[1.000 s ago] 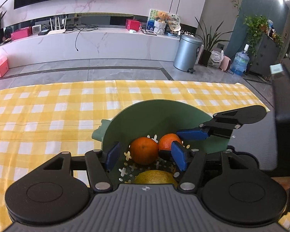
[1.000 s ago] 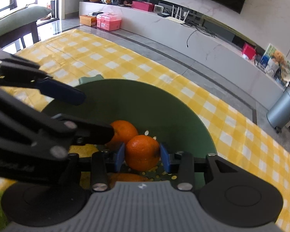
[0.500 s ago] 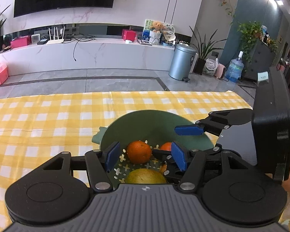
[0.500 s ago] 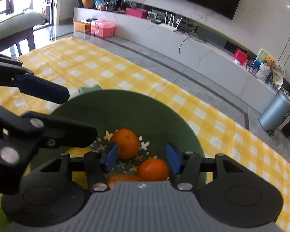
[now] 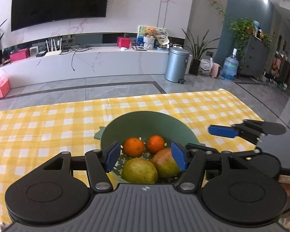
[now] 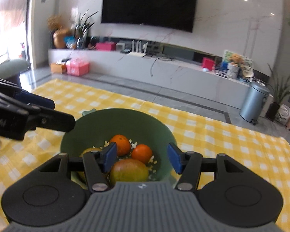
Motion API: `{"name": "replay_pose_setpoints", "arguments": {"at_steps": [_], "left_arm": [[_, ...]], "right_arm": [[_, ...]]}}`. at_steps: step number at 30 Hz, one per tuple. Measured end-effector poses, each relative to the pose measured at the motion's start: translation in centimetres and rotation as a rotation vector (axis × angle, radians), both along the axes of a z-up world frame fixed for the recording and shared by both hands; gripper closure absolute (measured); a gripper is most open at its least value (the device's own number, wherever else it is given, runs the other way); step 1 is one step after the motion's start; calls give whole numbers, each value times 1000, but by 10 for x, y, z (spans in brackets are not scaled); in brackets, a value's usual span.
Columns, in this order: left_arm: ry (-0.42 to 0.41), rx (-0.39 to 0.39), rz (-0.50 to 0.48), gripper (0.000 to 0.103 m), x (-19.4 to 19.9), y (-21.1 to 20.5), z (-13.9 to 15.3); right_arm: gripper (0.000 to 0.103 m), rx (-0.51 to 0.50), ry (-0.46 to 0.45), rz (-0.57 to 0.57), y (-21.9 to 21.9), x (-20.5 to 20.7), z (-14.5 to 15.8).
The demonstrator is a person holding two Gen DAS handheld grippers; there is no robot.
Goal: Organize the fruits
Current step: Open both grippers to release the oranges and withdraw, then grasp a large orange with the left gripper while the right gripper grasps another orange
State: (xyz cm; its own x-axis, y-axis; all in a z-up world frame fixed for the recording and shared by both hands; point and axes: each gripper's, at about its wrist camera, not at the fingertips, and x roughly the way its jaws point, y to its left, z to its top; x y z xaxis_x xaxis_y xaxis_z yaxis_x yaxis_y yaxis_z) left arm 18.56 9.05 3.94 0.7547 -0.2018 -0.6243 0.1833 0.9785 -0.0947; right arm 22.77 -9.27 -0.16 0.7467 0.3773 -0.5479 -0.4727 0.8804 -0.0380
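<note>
Two oranges [image 5: 133,146], mango [image 5: 165,162], probably a pear [image 5: 139,170], in green bowl [image 5: 145,121]

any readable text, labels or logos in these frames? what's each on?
No word reads clearly.
Left gripper: white letters on its side, cut off and blurred, unreadable.
Gripper bodies: a small round emblem, no letters.
Pink boxes: print too blurred to read.
Picture box on the counter: print too small to read.
Water jug: label too small to read.

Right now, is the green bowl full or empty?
Partly full: the green bowl holds two oranges, a mango and a greenish fruit.
</note>
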Motion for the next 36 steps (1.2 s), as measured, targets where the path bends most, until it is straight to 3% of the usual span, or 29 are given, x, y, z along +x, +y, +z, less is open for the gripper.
{"name": "replay_pose_setpoints", "arguments": {"at_steps": [13,25,29,36], "left_arm": [[56,10,-95,32,-37,-27,-22],[128,16,-203,32,-55,-41,-51],[159,32,-219,32,-54,-46,-62],[159,72,-241,32,-52,-55,-77]], "right_arm": [[45,65,79,-150,-45,-77,-37],[46,55,153,-168,-52,-94,-61],[51,62,164,-159,-52,-90,-65],[53,135,204,-185,-59,-80,-69]]}}
